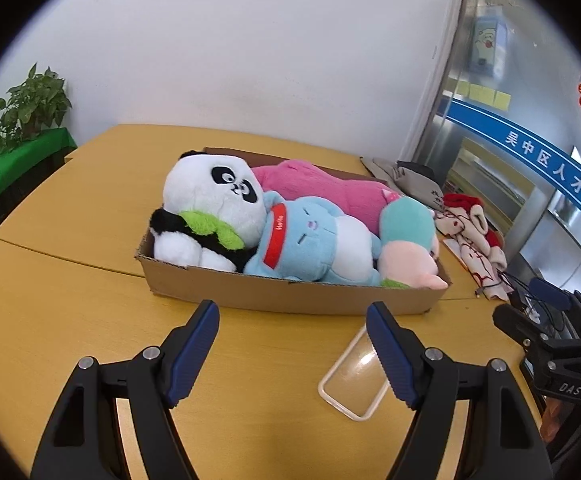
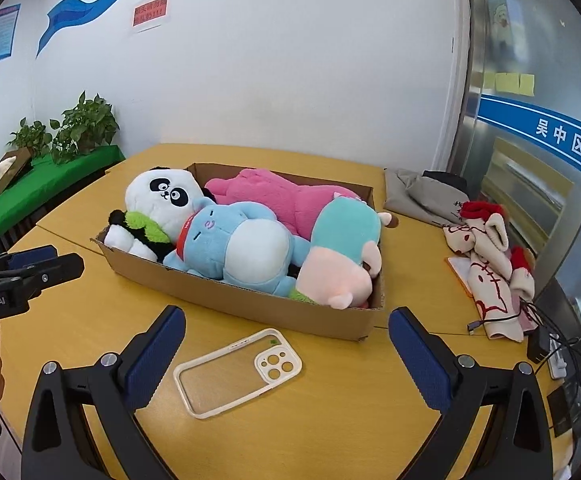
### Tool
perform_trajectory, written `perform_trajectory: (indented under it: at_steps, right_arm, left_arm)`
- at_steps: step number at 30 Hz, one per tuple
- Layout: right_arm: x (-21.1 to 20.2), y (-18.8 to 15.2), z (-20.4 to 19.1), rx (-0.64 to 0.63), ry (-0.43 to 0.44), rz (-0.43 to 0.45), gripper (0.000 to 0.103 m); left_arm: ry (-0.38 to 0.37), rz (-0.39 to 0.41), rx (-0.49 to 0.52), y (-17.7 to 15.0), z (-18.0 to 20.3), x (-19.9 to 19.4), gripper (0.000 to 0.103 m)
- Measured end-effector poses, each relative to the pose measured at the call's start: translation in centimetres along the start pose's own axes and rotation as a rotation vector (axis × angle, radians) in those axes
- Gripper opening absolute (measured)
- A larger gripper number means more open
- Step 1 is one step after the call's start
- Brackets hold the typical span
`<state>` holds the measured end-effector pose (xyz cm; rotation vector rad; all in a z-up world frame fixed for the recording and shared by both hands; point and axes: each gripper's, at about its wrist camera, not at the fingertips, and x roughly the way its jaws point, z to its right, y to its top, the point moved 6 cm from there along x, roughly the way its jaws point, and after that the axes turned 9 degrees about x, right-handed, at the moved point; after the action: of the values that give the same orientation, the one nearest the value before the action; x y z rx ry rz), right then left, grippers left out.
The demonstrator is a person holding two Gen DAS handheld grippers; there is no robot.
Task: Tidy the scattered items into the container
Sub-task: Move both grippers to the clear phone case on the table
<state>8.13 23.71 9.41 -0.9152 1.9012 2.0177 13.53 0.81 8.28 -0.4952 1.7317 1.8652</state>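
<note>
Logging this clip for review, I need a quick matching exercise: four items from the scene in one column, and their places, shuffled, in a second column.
Items:
1. black-and-white panda plush
2. clear phone case with white rim
3. pink plush
4. grey folded cloth

Places:
A. on the wooden table, in front of the cardboard box
B. at the box's left end
C. on the table, right of the box
D. along the box's back wall

Pairs: 1-B, 2-A, 3-D, 4-C
</note>
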Motion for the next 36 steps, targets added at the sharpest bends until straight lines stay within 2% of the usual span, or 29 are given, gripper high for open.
perform_trajectory:
  at_steps: [4,9,13,15,17,18,20,23,24,26,27,28,29,30,33,36]
  right_arm:
    - [0.1,-0.2,0.5,0.013,0.024,-0.005,0.103]
    - [1.9,-0.9,1.6,0.027,0.051,-0.042,0.102]
    - [4.5,-2.3,3.1,0.034,0.052,-0.101,0.1]
    - [6.8,-3.8,3.8,0.019,0.051,-0.167,0.099]
    - [9.2,-5.7,3.9,-0.012,0.065,-0.249,0.09]
    - [10.6,-6.9,4.0,-0.027,0.071,-0.296,0.083]
    - [12.5,-8.3,4.0,-0.038,0.068,-0.342,0.08]
    - [14.9,-9.3,4.1,0.013,0.12,-0.386,0.076]
    - [15.5,-9.6,4.1,0.033,0.137,-0.397,0.073]
    - [16.5,-10.0,4.2,0.051,0.143,-0.413,0.064]
    - [16.8,-10.1,4.3,0.056,0.141,-0.409,0.06]
    - [16.8,-10.1,4.3,0.049,0.135,-0.406,0.05]
    - [16.7,-10.1,4.1,0.035,0.134,-0.406,0.042]
    - [16.5,-10.1,3.8,0.023,0.149,-0.409,0.028]
    - [15.8,-10.4,3.6,0.014,0.145,-0.412,0.028]
    - [15.0,-10.7,3.9,0.032,0.141,-0.407,0.022]
  left_arm:
    - [-0.046,-0.028,0.021,-0.5,1.2,0.7,0.076]
    - [-0.068,-0.085,0.045,-1.2,2.0,3.2,0.076]
    - [-0.086,-0.155,0.032,-2.3,1.9,5.8,0.075]
    - [-0.096,-0.199,0.028,-3.2,1.9,7.3,0.074]
    - [-0.115,-0.254,0.023,-4.3,2.1,9.0,0.07]
    - [-0.127,-0.284,0.02,-5.0,2.2,9.9,0.062]
    - [-0.148,-0.355,0.011,-6.5,2.6,12.0,0.051]
    - [-0.162,-0.459,0.02,-8.8,3.4,14.9,0.033]
    - [-0.161,-0.473,0.03,-9.3,3.7,15.5,0.027]
    - [-0.152,-0.47,0.081,-9.3,4.5,15.8,0.022]
    - [-0.154,-0.476,0.095,-9.3,4.8,15.9,0.014]
    - [-0.149,-0.48,0.105,-9.3,5.0,16.0,0.01]
    - [-0.145,-0.485,0.115,-9.3,5.2,16.1,0.01]
    - [-0.142,-0.488,0.123,-9.3,5.3,16.1,0.01]
    - [-0.144,-0.498,0.123,-9.3,5.4,16.0,0.01]
    - [-0.16,-0.505,0.12,-9.4,5.5,15.8,0.01]
